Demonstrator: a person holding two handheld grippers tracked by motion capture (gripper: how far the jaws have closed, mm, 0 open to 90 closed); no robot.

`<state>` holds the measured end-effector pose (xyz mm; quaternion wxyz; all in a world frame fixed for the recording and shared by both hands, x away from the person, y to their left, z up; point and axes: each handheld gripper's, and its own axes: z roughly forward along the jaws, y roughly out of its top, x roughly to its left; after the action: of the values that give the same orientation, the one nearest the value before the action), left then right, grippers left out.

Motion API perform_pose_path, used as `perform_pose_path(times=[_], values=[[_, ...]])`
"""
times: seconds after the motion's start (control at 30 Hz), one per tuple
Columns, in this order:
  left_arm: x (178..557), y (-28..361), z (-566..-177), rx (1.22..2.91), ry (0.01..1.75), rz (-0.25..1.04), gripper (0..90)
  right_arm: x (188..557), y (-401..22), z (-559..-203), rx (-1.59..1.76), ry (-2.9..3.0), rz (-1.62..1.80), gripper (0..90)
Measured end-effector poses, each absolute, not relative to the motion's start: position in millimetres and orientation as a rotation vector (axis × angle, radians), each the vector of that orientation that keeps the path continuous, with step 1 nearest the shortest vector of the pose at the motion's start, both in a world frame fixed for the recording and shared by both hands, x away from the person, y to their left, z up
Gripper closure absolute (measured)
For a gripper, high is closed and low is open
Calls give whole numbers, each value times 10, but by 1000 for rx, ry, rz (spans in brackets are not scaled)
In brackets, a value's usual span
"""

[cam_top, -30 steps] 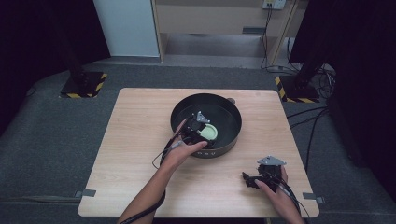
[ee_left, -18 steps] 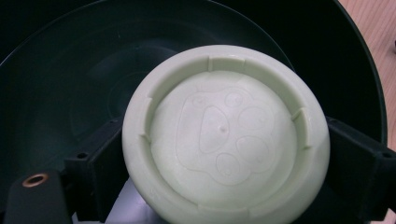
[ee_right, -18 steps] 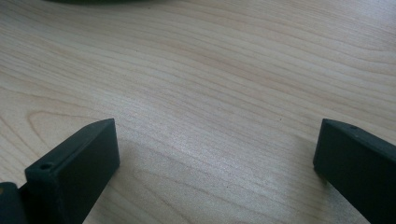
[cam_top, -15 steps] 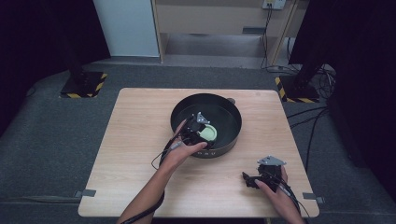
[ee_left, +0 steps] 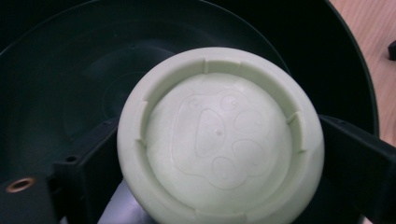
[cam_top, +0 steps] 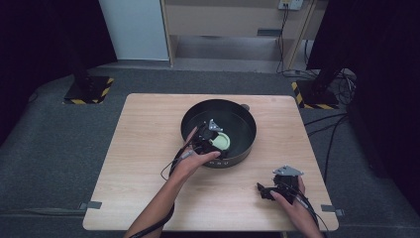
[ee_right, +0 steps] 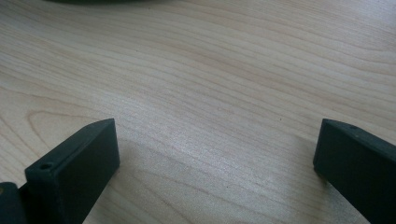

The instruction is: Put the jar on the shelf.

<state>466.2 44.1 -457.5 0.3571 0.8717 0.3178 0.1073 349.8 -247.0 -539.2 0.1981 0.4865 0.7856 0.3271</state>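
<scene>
Pale wood is spreading across the middle of the high view: the table (cam_top: 148, 148) is carrying everything you are working with. Just right of centre on it, the black pan (cam_top: 242, 119) is sitting, its dark wall curving round the upper part of the left gripper view (ee_left: 70, 70) as well.

Inside that pan, toward its lower left in the high view, your left gripper (cam_top: 210, 139) is reaching in over the near rim, and the pale green lid (cam_top: 221, 142) is lying right at its tip. In the left gripper view, you are seeing the lid (ee_left: 219, 140) turned with its hollow underside toward the camera, a paw print embossed in the middle, sitting squarely between the two black jaws, which are pressing on its rim from either side. So you are holding the lid in that gripper, over the pan's floor.

Toward the lower right of the high view, your right gripper (cam_top: 277, 186) is resting low near the table's front edge, well apart from the pan. In the right gripper view (ee_right: 215, 154), its jaws are standing wide apart over bare wood.
</scene>
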Motion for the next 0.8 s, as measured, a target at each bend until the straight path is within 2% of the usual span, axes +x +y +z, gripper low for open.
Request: perform_pose_path(times=[0.4, 0.8], values=[[4626, 476, -4256, 2183, 773, 332, 11, 3498, -2470, -5391, 1362, 2199, 914, 3], [4510, 542, -4104, 2158, 760, 366, 13, 3498, -2471, -5392, 1360, 2199, 914, 3]])
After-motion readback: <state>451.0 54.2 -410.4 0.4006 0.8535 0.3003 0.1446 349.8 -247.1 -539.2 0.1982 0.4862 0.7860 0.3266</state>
